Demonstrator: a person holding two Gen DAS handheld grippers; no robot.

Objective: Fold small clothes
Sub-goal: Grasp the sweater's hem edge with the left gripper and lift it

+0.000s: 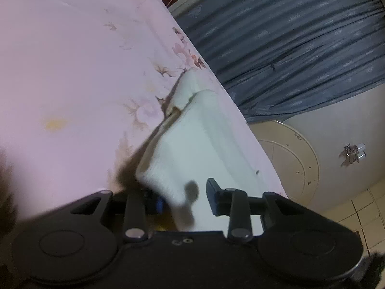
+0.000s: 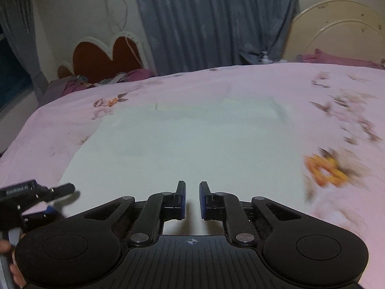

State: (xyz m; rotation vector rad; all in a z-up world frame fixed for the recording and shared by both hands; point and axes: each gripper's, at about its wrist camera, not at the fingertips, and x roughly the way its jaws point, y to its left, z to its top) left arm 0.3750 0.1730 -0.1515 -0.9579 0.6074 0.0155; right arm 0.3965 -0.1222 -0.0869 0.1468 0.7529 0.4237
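Observation:
A white small garment [image 2: 192,142] lies spread flat on the pink floral bedsheet [image 2: 324,91]. In the left wrist view its edge [image 1: 192,144] is lifted and blurred. My left gripper [image 1: 182,197] is open around the garment's near corner; one finger [image 1: 213,200] shows clearly, the other is hidden behind cloth. It also shows at the lower left of the right wrist view [image 2: 57,192], at the garment's left corner. My right gripper [image 2: 192,200] hovers over the garment's near edge, jaws a narrow gap apart, holding nothing.
Grey-blue curtains [image 2: 211,19] hang behind the bed. A red heart-shaped headboard [image 2: 105,57] is at the far left, a cream one [image 2: 336,29] at the far right. Purple clothes [image 2: 336,59] lie at the back edge. Tiled floor [image 1: 365,214] lies beside the bed.

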